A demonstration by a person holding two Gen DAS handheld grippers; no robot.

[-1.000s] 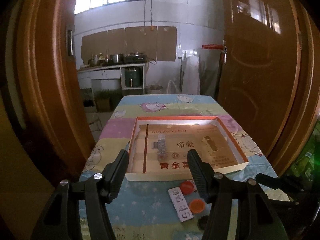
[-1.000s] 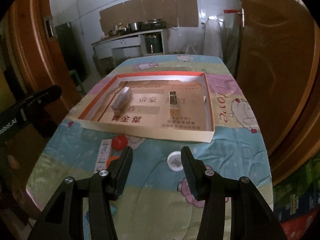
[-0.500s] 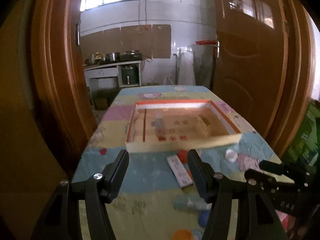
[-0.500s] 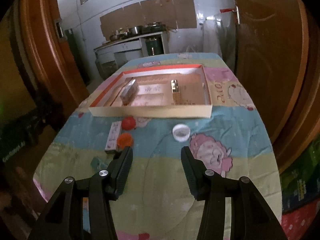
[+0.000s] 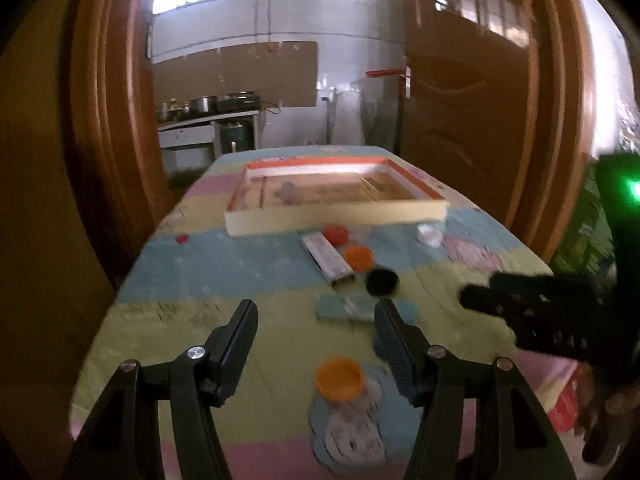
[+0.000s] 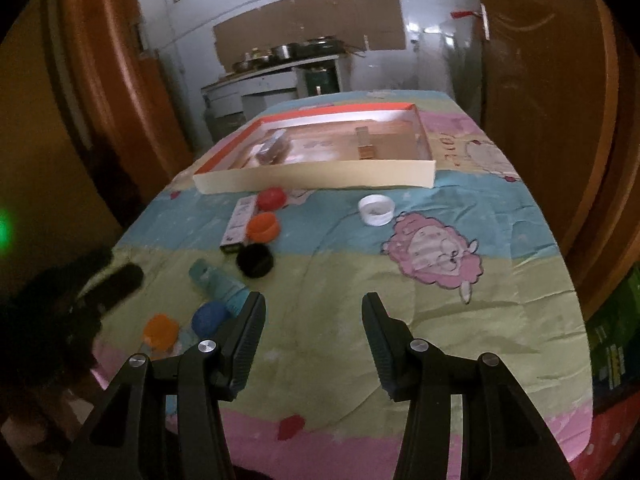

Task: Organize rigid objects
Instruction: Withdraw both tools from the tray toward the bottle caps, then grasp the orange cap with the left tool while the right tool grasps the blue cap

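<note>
A shallow cardboard tray (image 5: 336, 216) (image 6: 320, 178) with an orange rim lies at the far end of the table, holding a clear packet (image 6: 272, 148) and a small box (image 6: 365, 145). In front of it lie a red cap (image 6: 271, 198), an orange cap (image 6: 262, 227), a black cap (image 6: 254, 260), a white cap (image 6: 375, 209), a long white box (image 6: 238, 224), a teal box (image 6: 218, 282), a blue cap (image 6: 209, 318) and a second orange cap (image 5: 340, 378). My left gripper (image 5: 316, 320) and right gripper (image 6: 314, 312) are open and empty above the near end.
The table carries a pastel cartoon cloth (image 6: 432, 252). Wooden door frames stand close on the left (image 5: 108, 120) and right (image 5: 520, 120). A kitchen counter (image 5: 208, 120) shows beyond the doorway. The right gripper's body shows in the left wrist view (image 5: 540, 312).
Both grippers have pulled back from the tray toward the near end of the table. More caps and the teal box have come into view. Both stay open.
</note>
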